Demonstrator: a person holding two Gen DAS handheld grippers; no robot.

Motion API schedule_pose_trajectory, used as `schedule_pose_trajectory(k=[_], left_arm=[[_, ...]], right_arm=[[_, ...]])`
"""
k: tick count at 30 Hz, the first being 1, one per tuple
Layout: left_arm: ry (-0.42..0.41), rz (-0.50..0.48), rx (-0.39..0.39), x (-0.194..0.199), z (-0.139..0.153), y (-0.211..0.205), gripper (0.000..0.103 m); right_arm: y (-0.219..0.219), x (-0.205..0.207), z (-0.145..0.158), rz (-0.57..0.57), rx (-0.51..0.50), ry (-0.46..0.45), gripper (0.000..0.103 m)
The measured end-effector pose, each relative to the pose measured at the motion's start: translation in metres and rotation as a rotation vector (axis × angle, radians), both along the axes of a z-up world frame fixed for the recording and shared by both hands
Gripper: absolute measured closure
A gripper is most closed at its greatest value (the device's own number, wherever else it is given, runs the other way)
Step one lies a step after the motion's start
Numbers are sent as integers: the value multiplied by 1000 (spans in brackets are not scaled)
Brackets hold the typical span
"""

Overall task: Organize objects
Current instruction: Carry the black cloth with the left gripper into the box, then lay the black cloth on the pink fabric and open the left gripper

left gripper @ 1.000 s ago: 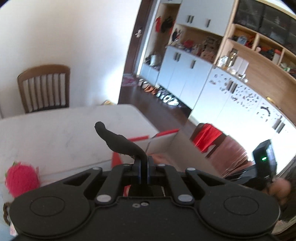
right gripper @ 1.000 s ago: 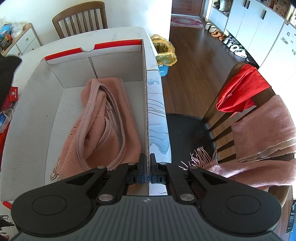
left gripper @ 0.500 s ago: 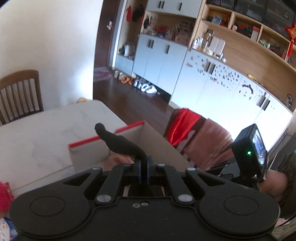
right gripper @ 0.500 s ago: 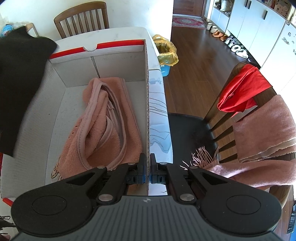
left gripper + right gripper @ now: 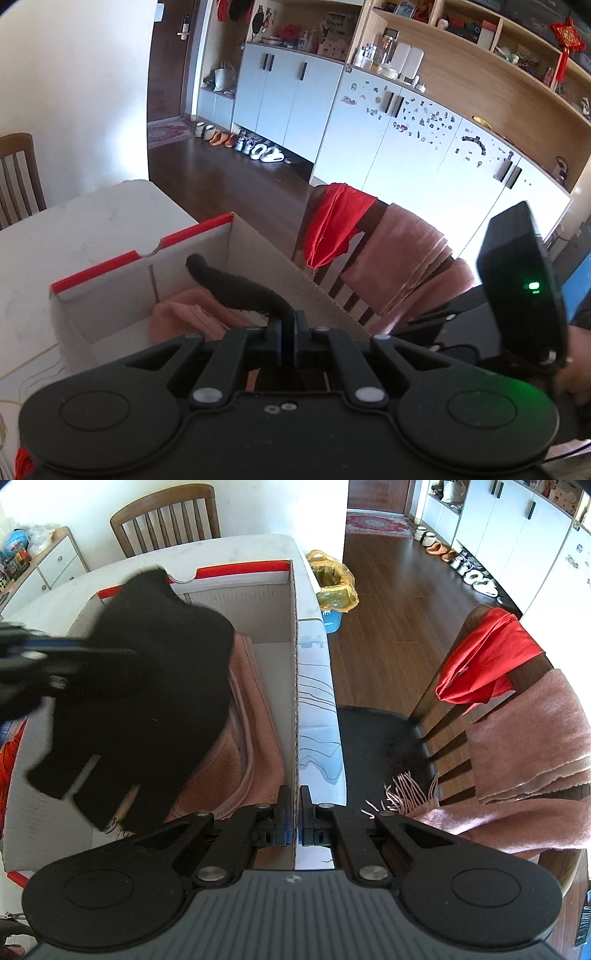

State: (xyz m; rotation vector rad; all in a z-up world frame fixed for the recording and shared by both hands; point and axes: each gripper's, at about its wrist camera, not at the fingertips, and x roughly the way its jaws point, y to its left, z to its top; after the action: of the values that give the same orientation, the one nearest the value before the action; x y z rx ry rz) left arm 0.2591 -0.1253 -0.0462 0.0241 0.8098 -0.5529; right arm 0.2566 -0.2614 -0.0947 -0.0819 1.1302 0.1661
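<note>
A white cardboard box (image 5: 295,635) with red-edged flaps stands on the marble table (image 5: 85,221), and a pink towel (image 5: 255,716) lies inside it. My left gripper (image 5: 288,325) is shut on a black garment (image 5: 236,288) that sticks out ahead of its jaws. In the right wrist view that black garment (image 5: 147,686) hangs over the box's left half and hides much of the towel, with the left gripper (image 5: 122,651) blurred at the left edge. My right gripper (image 5: 294,812) is shut on the box's right wall at its near end.
A wooden chair (image 5: 461,709) right of the table carries a red cloth (image 5: 487,657) and a pink fringed scarf (image 5: 528,746). A bin with a yellow bag (image 5: 332,587) stands on the floor past the table's corner. Another wooden chair (image 5: 166,517) is at the far side.
My left gripper has carried the black garment from the left side of the table to above the open box and a little lower. The right gripper has stayed on the box wall.
</note>
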Motion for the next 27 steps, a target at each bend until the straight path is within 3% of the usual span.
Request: schedule_pose_trajectory(k=[9,18,27], left_arm=[[54,5,57,20,-29,-8,100],[202,0,165,34,-66,-11,98],[255,-3,177,35,-71,-8,86]], right_arm=[[-2,0,2,2,8,1,100],[-1,0,1,3,8,3,100],[-1,0,1,2,10,4,100]])
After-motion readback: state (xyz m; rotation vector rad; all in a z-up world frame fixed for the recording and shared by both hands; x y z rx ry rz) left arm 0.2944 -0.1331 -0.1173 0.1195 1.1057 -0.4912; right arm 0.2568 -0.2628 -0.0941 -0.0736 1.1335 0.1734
